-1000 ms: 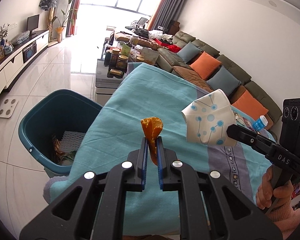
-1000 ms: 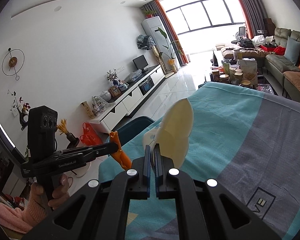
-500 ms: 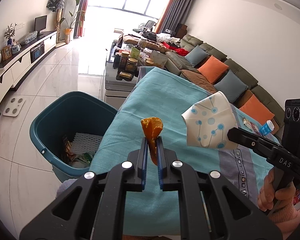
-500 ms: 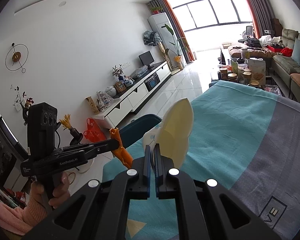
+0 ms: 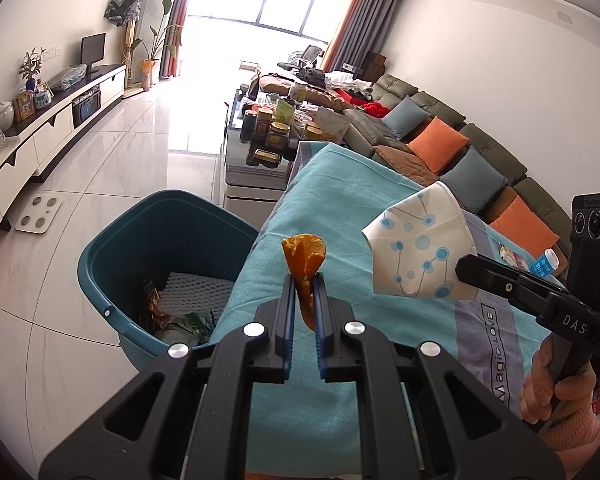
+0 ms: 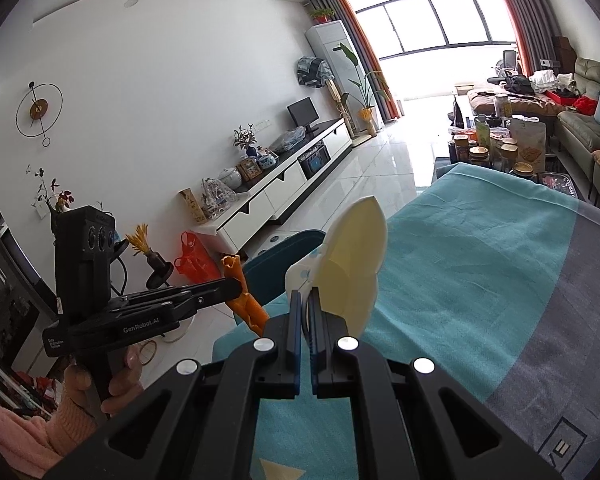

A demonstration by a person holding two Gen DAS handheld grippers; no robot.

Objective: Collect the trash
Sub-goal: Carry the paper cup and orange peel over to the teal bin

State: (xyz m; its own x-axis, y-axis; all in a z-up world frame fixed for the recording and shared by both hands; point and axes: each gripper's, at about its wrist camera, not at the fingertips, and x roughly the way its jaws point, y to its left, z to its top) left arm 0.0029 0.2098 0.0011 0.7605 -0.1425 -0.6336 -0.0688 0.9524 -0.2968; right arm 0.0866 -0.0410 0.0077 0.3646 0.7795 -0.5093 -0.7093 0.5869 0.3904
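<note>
My left gripper (image 5: pixel 304 280) is shut on an orange peel (image 5: pixel 305 254) and holds it above the left edge of the cloth-covered table (image 5: pixel 340 200). It also shows in the right wrist view (image 6: pixel 236 280) with the peel (image 6: pixel 246 304). My right gripper (image 6: pixel 305 296) is shut on a flattened paper cup (image 6: pixel 352 264), white with blue dots. The cup (image 5: pixel 420 248) shows in the left wrist view, to the right of the peel. A teal trash bin (image 5: pixel 168 232) stands on the floor left of the table, below and left of the peel.
The bin holds white foam netting (image 5: pixel 196 288) and wrappers. A small bottle with a white cap (image 5: pixel 545 262) lies on the table's far right. A low table with jars (image 5: pixel 268 136) stands beyond, a sofa with cushions (image 5: pixel 440 144) to the right, a TV cabinet (image 5: pixel 52 128) to the left.
Both grippers have moved left towards the bin with their loads still held. The bin now sits nearer the middle of the left wrist view.
</note>
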